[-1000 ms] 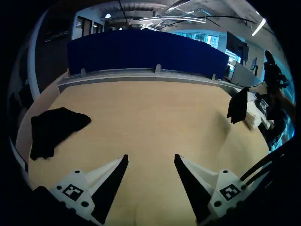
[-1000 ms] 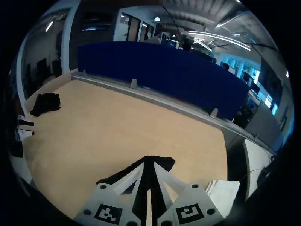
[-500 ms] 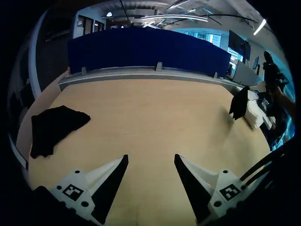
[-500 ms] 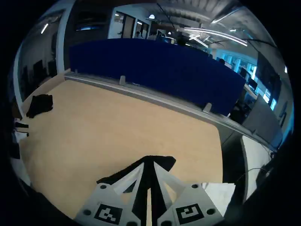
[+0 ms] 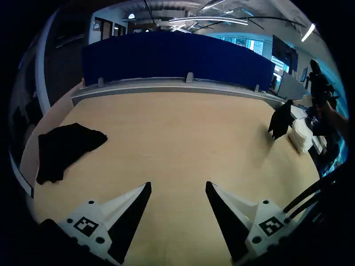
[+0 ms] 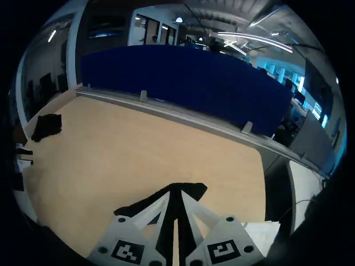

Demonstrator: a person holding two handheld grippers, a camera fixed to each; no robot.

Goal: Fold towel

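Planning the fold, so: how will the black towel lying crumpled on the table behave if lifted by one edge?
Probably floppy: the crumpled towel lies in soft, uneven folds on the table. It would likely drape limply, as the held black cloth does, hanging from the right tongs. Pushed, it should bunch, not slide.

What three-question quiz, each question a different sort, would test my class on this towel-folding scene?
1. True or false: the left hand-held gripper is open and empty.
2. Which is shut on the black towel? A) left hand-held gripper B) right hand-held gripper C) neither
3. Fill in: the crumpled black cloth lies on the wooden ____.
Key: 1 true; 2 B; 3 table.
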